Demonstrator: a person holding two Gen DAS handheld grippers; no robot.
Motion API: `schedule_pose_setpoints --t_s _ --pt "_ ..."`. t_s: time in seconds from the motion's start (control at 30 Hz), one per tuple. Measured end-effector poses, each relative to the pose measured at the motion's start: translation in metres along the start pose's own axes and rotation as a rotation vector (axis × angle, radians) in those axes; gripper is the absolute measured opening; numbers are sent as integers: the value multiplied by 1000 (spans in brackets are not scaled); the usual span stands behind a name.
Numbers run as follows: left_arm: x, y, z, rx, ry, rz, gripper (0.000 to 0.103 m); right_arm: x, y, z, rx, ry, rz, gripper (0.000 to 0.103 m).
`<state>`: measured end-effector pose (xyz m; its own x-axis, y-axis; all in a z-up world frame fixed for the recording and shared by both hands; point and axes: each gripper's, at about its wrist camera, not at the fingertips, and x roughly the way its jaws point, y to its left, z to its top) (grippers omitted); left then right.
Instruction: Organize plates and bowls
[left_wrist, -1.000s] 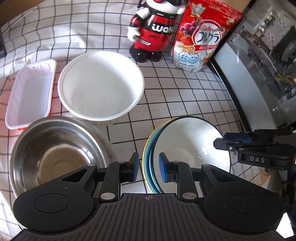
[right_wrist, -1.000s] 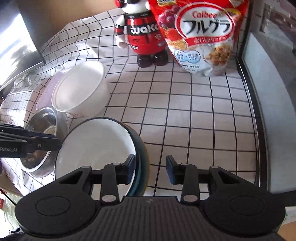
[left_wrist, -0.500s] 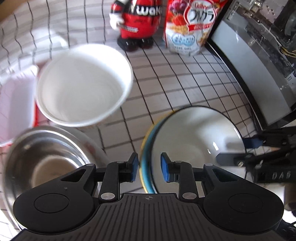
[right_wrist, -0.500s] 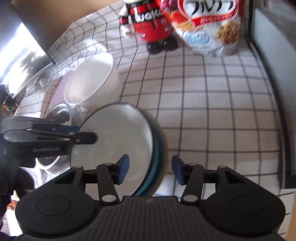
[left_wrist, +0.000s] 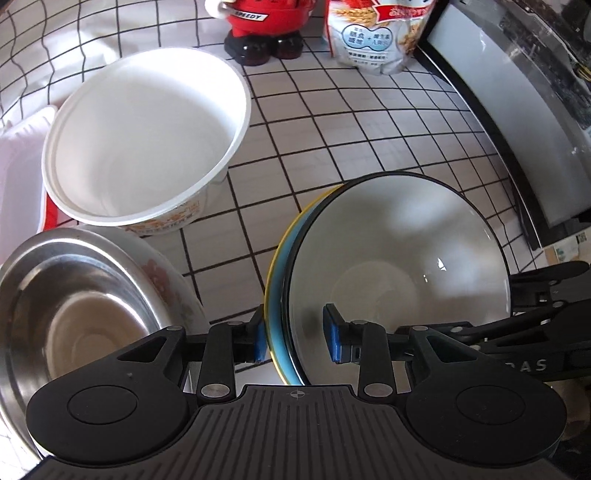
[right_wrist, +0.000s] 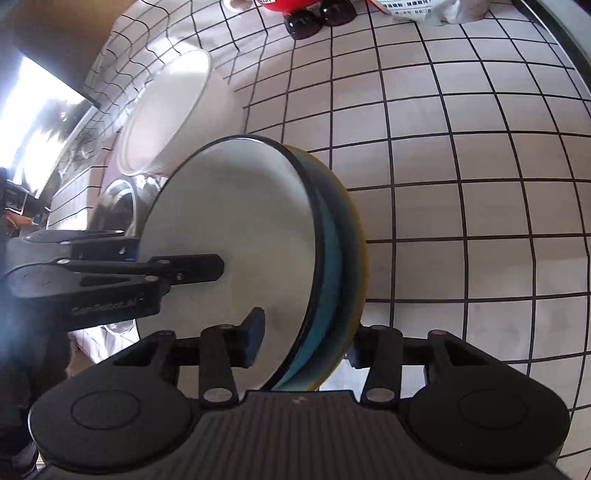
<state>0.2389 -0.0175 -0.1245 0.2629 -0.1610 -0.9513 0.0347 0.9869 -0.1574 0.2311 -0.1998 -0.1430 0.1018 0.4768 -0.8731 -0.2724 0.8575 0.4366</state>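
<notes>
A stack of nested bowls, white inside with a black rim over a blue and yellow one (left_wrist: 399, 258), is held off the checkered cloth between both grippers. My left gripper (left_wrist: 297, 338) straddles its near-left rim; its outer pad touches the blue wall, the inner pad stands slightly off the white inside. My right gripper (right_wrist: 303, 343) straddles the opposite rim of the stack (right_wrist: 236, 229), which is tilted on edge in that view. A large white paper bowl (left_wrist: 144, 136) and a steel bowl (left_wrist: 74, 310) on a floral plate sit to the left.
A red robot figure (left_wrist: 264, 33) and a cereal bag (left_wrist: 373, 37) stand at the back. A white plastic tray (left_wrist: 18, 170) lies far left. A dark-framed appliance (left_wrist: 517, 122) borders the right side. The checkered cloth (right_wrist: 461, 184) spreads to the right.
Both grippers have lifted the bowl stack and carried it forward toward the white paper bowl. The stack now tilts steeply in the right wrist view.
</notes>
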Motion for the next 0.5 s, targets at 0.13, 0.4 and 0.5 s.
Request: schedule_pose_setpoints --t_s 0.13,0.4,0.5 --pt "1 -1 4 -1 1 -5 39 -1 2 8 -24 -20 -27 45" --pt "11 11 31 -132 -51 -62 39 -8 2 40 -88 -122 -111 45" --pt "11 7 36 -126 -63 -58 39 -7 -3 46 -82 -136 -117 45"
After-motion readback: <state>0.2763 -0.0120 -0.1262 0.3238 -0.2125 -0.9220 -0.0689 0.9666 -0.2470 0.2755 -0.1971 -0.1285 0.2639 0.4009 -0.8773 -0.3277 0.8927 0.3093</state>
